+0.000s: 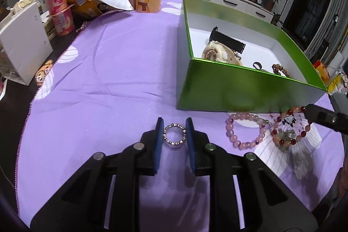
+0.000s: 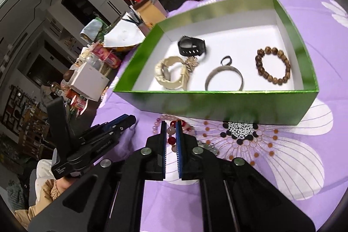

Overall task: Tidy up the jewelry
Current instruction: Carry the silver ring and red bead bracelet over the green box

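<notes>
My left gripper is closed on a small silver ring: the two blue pads press its opposite sides, and it sits right at their tips, just above the purple cloth. That grip is thin. The ring is a hard little hoop held only by its edges, so I judge it could pivot or pop out if I swing the hand or tilt it on the way.

My right gripper is clamped on a red and pale bead bracelet, a few beads pinched between the pads near their tips. The rest of the strand hangs loose below and beside the pads. Lying close against it on the cloth is a pink bead bracelet; from the left camera the two overlap, so the risk as I see it is dragging the pink one along, or snagging the charm cluster that hangs from mine.

Beyond both hands stands the green box, its near wall right behind the bracelets. A dangling strand could catch on that rim unless I lift clear of it. Inside lie a cream watch, a black watch, a metal bangle and a brown bead bracelet, so I should set things down in a bare patch.
</notes>
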Action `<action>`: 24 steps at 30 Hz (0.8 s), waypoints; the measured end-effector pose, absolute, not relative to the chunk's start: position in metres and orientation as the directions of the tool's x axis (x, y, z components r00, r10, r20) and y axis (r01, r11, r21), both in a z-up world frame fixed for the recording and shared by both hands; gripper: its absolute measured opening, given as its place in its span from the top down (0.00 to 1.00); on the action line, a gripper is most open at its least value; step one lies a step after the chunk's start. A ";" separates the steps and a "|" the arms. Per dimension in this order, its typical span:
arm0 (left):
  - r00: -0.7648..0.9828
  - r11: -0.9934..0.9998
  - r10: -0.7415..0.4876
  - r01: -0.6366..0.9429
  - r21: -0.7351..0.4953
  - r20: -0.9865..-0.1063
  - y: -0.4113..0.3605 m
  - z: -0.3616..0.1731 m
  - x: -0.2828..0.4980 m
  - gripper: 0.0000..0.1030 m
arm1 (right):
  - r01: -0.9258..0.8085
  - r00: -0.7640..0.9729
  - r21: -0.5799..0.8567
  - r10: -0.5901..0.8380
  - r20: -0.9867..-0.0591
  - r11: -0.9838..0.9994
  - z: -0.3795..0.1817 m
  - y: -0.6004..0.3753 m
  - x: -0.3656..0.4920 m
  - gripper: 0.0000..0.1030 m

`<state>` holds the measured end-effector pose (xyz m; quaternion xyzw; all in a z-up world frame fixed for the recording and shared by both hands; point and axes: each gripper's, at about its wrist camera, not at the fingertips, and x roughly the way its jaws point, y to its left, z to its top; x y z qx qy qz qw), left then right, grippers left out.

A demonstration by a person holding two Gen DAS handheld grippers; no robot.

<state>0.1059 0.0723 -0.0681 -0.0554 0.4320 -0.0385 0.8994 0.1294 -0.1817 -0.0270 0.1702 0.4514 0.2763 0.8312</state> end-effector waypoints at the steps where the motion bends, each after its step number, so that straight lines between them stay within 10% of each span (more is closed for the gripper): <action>1: 0.629 0.990 -0.120 0.021 -0.137 -0.768 0.074 -0.065 0.102 0.81 | -0.312 0.444 0.533 0.617 -0.650 0.786 -0.023 -0.183 0.127 0.93; 24: 0.731 0.980 -0.192 0.110 -0.165 -0.655 0.053 0.023 0.078 0.81 | -0.378 0.575 0.497 0.619 -0.536 0.781 0.046 -0.211 0.101 0.93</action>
